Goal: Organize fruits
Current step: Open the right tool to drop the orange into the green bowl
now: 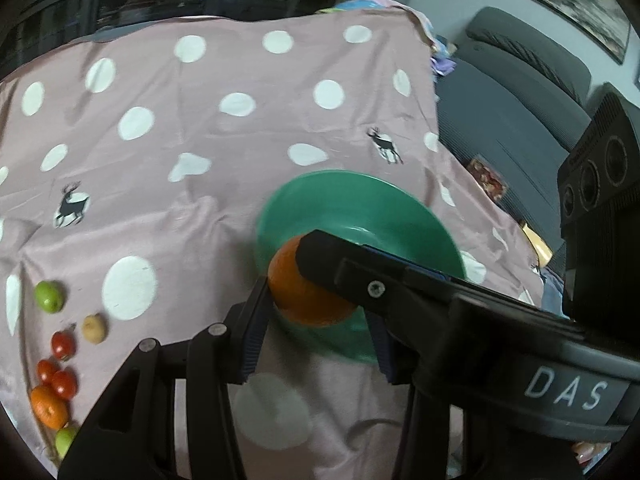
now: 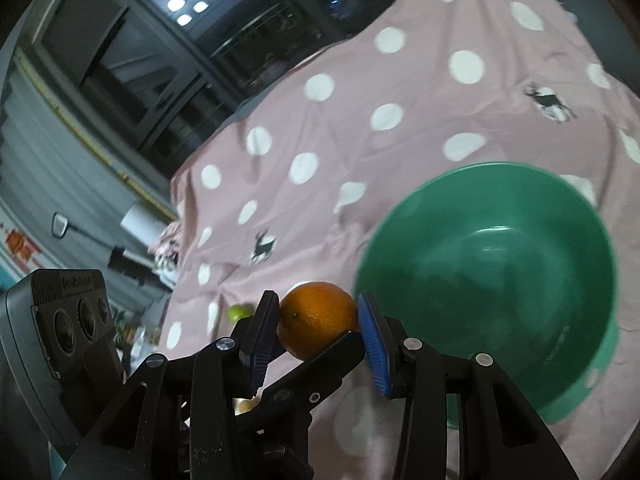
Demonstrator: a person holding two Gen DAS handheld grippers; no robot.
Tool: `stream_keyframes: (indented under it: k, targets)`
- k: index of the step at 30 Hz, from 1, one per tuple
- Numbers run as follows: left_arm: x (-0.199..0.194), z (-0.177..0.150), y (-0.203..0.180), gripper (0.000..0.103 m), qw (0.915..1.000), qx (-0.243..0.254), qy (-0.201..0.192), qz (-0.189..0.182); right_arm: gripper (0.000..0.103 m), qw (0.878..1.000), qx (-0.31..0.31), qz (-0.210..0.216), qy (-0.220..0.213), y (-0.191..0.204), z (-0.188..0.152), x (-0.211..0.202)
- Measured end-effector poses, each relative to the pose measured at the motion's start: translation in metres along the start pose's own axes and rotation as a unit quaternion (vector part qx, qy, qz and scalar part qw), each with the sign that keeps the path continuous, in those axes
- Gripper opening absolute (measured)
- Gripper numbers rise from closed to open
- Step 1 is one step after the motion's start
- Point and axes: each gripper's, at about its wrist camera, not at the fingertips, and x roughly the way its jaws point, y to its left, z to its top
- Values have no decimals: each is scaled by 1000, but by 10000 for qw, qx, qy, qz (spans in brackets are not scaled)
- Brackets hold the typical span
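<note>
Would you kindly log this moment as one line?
right gripper: shut on orange | left gripper: touching orange, grip unclear | green bowl: empty

Glossy green plastic bowl [image 2: 486, 276] on matt, creased pink cloth [image 1: 208, 128]

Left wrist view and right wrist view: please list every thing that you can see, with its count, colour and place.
cloth: one, pink with white dots, spread under everything
bowl: one, green, on the cloth, empty
held orange: one, orange, just before the bowl
loose orange: one, orange, cloth's near left edge
red fruits: three, red, next to the loose orange
green fruits: two, green, at both ends of that group
yellowish fruit: one, pale yellow, beside the red fruits
sofa: one, grey, beyond the cloth's right side
left gripper: one, black, closed on the held orange
right gripper: one, black, closed on the same orange, crosswise
</note>
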Motion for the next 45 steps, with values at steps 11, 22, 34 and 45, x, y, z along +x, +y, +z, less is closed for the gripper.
stream_keyframes:
  k: [11, 22, 34, 45]
  targets:
    - [43, 6, -23, 46, 9974, 250, 454, -498, 43, 9970, 617, -455, -93, -46, 3, -12]
    - [71, 5, -29, 46, 9938, 201, 840, -707, 43, 9916, 1075, -709, 102, -73, 2, -7]
    - [38, 9, -15, 53, 9977, 76, 443, -514, 44, 9854, 1120, -1247, -299, -76, 5, -9]
    - [-49, -26, 67, 64, 9965, -622, -319, 464, 52, 9666, 547, -2325, -923, -56, 12, 8]
